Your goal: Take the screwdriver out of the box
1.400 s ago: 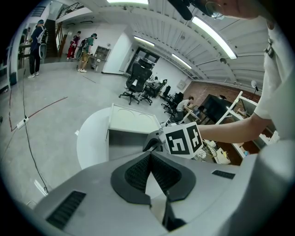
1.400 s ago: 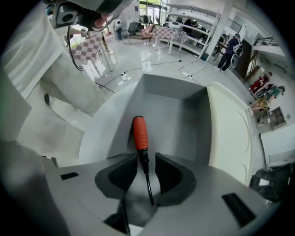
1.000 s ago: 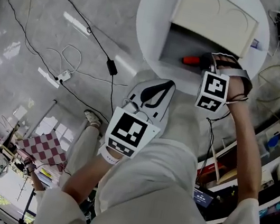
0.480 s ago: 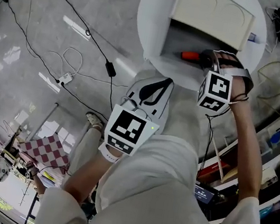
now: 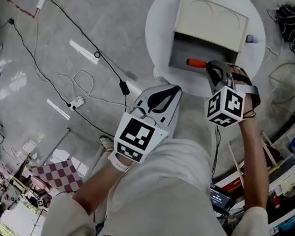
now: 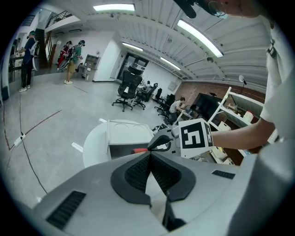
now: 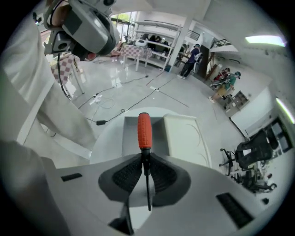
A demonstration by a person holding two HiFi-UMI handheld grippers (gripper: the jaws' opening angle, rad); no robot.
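Gripping item: right gripper [image 5: 213, 69], jaws clamped on the thin metal shaft of the screwdriver [image 5: 196, 63].

- Screwdriver [image 7: 144, 131]: orange ribbed handle, dark shaft. The handle points away from the gripper and lies over the box's open grey compartment, near its front edge. Whether it touches the compartment floor cannot be told.
- Box [image 5: 211, 23]: cream lid folded back, grey inside. It stands on a round white table [image 5: 157, 31].
- Right gripper [image 7: 145, 159]: at the box's front right corner, with its marker cube on the person's side of the box.
- Left gripper [image 5: 162, 93]: off the table, on the person's side of the box. Its jaw tips [image 6: 150, 156] are together with nothing between them.
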